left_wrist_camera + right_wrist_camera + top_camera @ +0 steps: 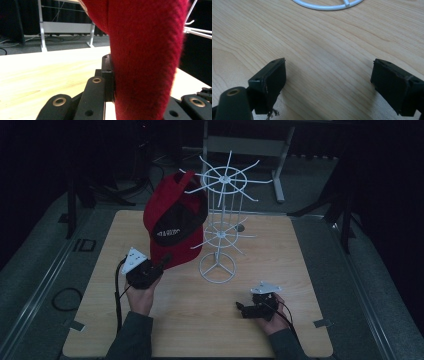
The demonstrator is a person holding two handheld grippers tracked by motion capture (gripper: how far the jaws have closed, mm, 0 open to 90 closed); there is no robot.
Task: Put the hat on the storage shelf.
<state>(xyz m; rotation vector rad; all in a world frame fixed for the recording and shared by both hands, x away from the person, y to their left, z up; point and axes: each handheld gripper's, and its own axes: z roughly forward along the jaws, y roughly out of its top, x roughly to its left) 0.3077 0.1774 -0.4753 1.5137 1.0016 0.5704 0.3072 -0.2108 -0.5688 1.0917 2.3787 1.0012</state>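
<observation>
A red cap with a black front panel hangs by its back from an upper arm of a white wire rack standing mid-table. My left gripper is shut on the cap's brim at its lower edge. In the left gripper view the red fabric stands between the jaws, with the left finger pressed flat against it and the other jaw hidden behind it. My right gripper rests low near the table's front right, open, its fingertips wide apart over bare wood.
The rack's round base sits between the two grippers, and its ring lies just ahead of the right gripper. Wire arms jut out beside the cap. The wooden table is bordered by dark floor; a cable coil lies at left.
</observation>
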